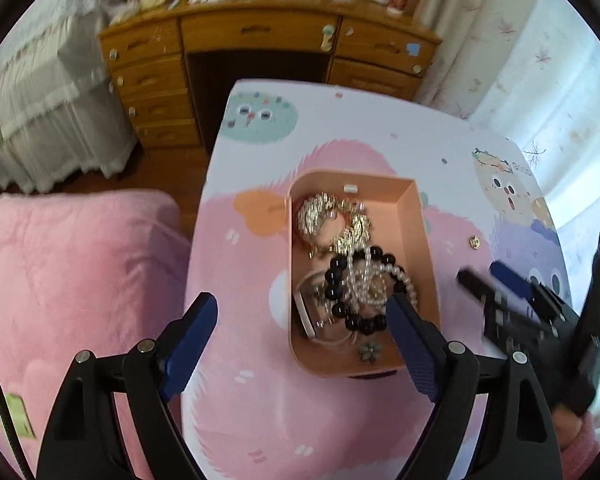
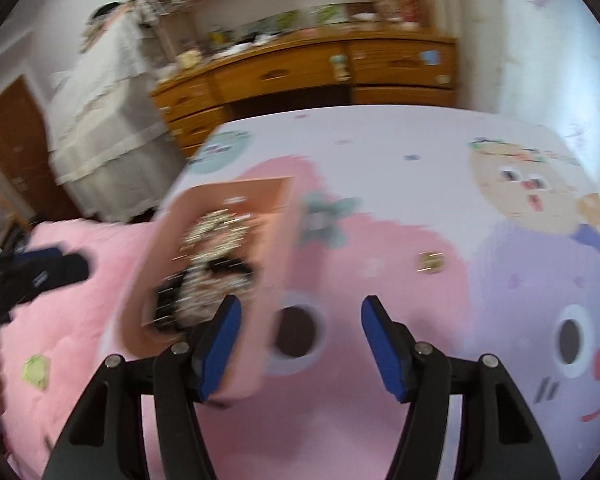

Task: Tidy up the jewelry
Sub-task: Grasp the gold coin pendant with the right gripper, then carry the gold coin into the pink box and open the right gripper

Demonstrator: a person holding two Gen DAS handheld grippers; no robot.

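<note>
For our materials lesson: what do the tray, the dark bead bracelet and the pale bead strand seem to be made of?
Tray: probably moulded plastic, matte peach, with smooth walls and rounded corners.
Dark bead bracelet: glossy black beads with highlights; glass, stone or plastic, unclear.
Pale bead strand: pearly white, shiny; likely imitation pearl.

Nothing here reads as proper text — only a scrap of dark lettering on the cartoon-printed table cover [image 1: 260, 420], beside the yellow cartoon face [image 1: 504, 188] far beyond the right finger in the left wrist view, perhaps "GOOD" — too smeared to be sure. The desk's stickers are illegible blurs.
</note>
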